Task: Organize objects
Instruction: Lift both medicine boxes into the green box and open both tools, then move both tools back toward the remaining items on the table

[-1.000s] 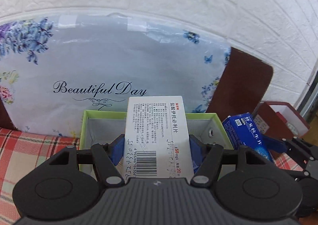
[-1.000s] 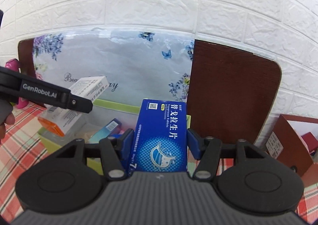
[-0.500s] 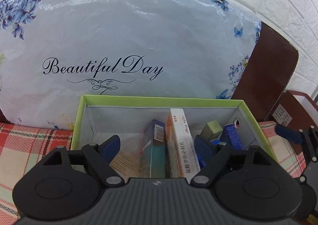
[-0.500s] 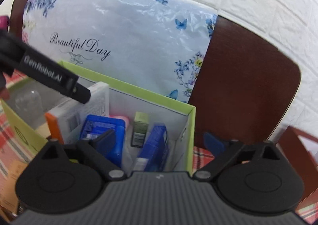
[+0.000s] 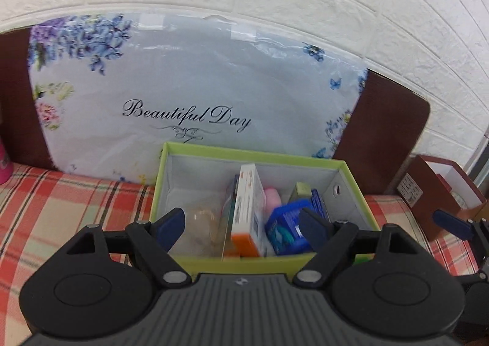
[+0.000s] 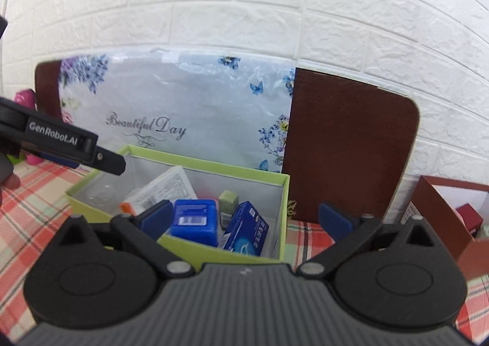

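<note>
Green-rimmed box [image 5: 253,152] holding medicine cartons [image 5: 249,208].

My fingers [image 5: 171,223] carry dark blue pads on black arms. Ahead stands a lime-green box [image 5: 253,153] with a pale grey lining. Inside it I see a white carton with an orange end [image 5: 249,214], a pink item [image 5: 273,197], an olive-green little box [image 6: 228,200] and two bright blue packs [image 6: 247,233]. The cloth [image 5: 61,208] under the box is plaid in red, cream and pale green. Behind leans a pale blue bag [image 5: 198,86] printed with purple and blue flowers and butterflies, against a dark brown board [image 6: 348,144] and a white brick-pattern wall [image 6: 244,9].
</note>
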Motion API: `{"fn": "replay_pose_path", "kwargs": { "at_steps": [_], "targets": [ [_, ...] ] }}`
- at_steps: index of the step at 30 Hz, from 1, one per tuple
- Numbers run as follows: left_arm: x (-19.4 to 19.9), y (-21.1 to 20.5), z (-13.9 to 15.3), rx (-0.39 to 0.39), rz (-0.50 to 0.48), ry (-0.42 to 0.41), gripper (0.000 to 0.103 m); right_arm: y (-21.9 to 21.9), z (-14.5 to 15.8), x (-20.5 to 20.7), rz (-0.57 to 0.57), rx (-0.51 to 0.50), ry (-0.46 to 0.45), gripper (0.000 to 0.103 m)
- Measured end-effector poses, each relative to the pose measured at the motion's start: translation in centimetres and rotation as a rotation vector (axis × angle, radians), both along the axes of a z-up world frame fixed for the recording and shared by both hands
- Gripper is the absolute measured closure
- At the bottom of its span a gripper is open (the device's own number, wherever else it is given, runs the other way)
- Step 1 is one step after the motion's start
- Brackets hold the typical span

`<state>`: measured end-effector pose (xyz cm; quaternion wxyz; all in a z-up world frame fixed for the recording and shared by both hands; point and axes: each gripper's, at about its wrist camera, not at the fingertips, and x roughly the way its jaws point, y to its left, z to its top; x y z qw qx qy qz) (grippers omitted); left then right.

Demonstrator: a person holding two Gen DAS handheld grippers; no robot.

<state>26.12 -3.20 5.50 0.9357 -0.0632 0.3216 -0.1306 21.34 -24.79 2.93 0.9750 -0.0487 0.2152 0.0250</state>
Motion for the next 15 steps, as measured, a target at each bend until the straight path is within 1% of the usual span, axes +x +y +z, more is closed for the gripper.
{"fn": "replay_pose_path", "kwargs": {
  "at_steps": [1, 3, 5, 6, 10, 15],
  "targets": [
    [-1.2, 0.1, 0.1, 0.012, 0.000, -0.010, 0.018, -0.1, 0.3, -1.2, -0.003, 0.016, -0.008, 0.000],
    [-3.5, -0.4, 0.0, 0.081, 0.014, -0.023, 0.018, -0.2, 0.6, -3.2, -0.002, 0.040, -0.012, 0.000],
    [-5.6, -0.7, -0.4, 0.128, 0.025, -0.045, 0.018, -0.2, 0.7, -5.1, 0.004, 0.051, -0.005, 0.000],
    [-6.6, -0.7, -0.6, 0.130, 0.031, -0.048, 0.018, 0.0, 0.7, -6.0, 0.007, 0.048, -0.002, 0.000],
    [-9.7, -0.3, -1.9, 0.096, 0.039, -0.012, 0.018, 0.8, 0.1, -9.3, 0.008, 0.013, -0.004, 0.000],
    [-13.1, -0.5, -3.8, 0.151, 0.078, -0.005, 0.018, 0.9, -1.5, -12.9, 0.012, 0.068, 0.017, 0.000]
  ]
}}
